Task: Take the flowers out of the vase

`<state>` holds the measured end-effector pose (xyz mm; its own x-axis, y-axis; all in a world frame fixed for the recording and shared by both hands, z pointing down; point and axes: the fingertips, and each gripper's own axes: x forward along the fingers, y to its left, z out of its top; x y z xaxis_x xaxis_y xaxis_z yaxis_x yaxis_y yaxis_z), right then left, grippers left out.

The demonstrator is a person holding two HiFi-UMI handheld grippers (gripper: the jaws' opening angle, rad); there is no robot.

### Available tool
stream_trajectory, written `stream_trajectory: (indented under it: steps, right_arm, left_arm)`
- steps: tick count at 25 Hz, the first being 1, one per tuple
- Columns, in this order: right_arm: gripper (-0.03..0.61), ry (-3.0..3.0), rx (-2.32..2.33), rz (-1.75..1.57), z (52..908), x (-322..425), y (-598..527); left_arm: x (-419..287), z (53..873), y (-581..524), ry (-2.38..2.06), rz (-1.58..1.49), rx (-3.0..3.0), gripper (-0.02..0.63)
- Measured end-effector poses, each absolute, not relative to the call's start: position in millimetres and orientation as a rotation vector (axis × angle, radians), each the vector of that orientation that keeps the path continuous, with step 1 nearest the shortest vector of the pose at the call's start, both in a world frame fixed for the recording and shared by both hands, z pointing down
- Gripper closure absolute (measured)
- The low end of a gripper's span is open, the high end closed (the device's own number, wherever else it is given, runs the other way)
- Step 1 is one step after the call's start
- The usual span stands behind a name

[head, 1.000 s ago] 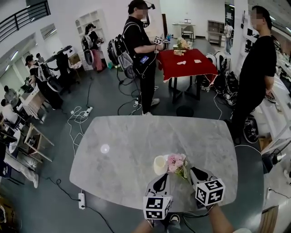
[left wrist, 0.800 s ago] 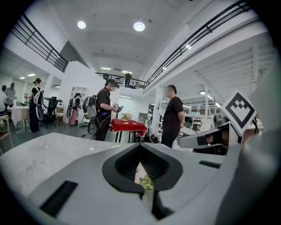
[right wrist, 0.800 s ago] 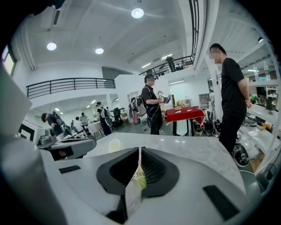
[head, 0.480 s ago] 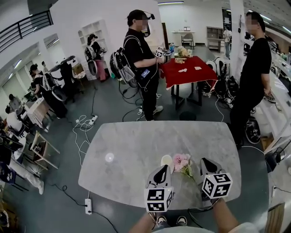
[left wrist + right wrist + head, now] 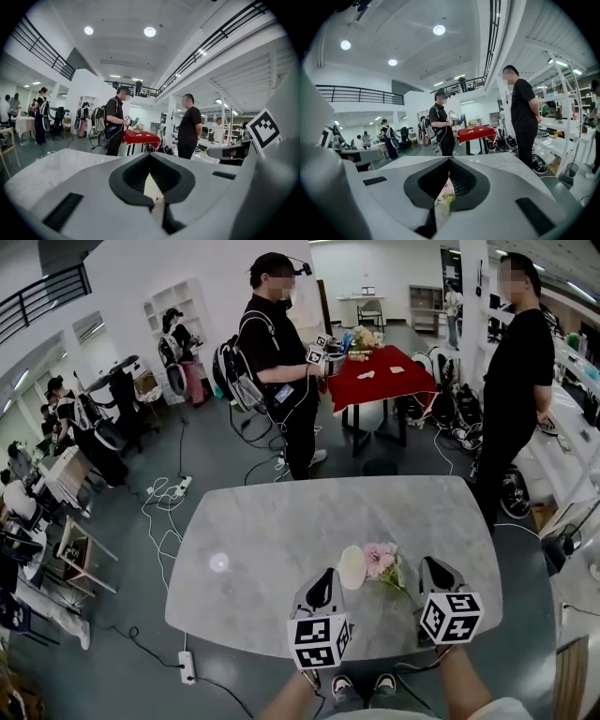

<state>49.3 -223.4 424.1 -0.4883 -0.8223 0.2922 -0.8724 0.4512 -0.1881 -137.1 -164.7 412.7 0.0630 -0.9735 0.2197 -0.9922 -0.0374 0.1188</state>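
A small cream vase (image 5: 352,566) with pink flowers (image 5: 379,557) hangs low over the near part of the grey marble table (image 5: 253,540). My left gripper (image 5: 330,579) is shut on the vase's wall; in the left gripper view a cream sliver of the vase (image 5: 152,185) shows between the closed jaws of that gripper (image 5: 150,159). My right gripper (image 5: 424,570) comes in from the right and is shut on the flowers. In the right gripper view, pink petals and green leaves (image 5: 443,199) sit pinched in that gripper (image 5: 450,161).
Beyond the table a person in black (image 5: 281,343) holds grippers beside a red-clothed table (image 5: 380,371). Another person in black (image 5: 511,381) stands at the right. Cables and a power strip (image 5: 186,667) lie on the floor at the left.
Both grippers have risen a little, and the vase and flowers went up with them. The flowers now lean further right of the vase's mouth.
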Motion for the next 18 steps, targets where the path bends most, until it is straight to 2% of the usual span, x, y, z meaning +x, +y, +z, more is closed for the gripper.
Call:
stream_trajectory:
  steps: [6, 18]
  right_arm:
    - [0.56, -2.517, 1.483, 0.358, 419.5, 47.2, -206.2]
    - [0.56, -2.565, 1.401, 0.398, 417.1, 68.4, -173.4]
  left_arm:
    - [-138.2, 407.2, -145.1, -2.047, 0.096, 2.064, 0.609]
    - [-116.8, 414.3, -106.3, -2.116, 0.093, 1.982, 0.609]
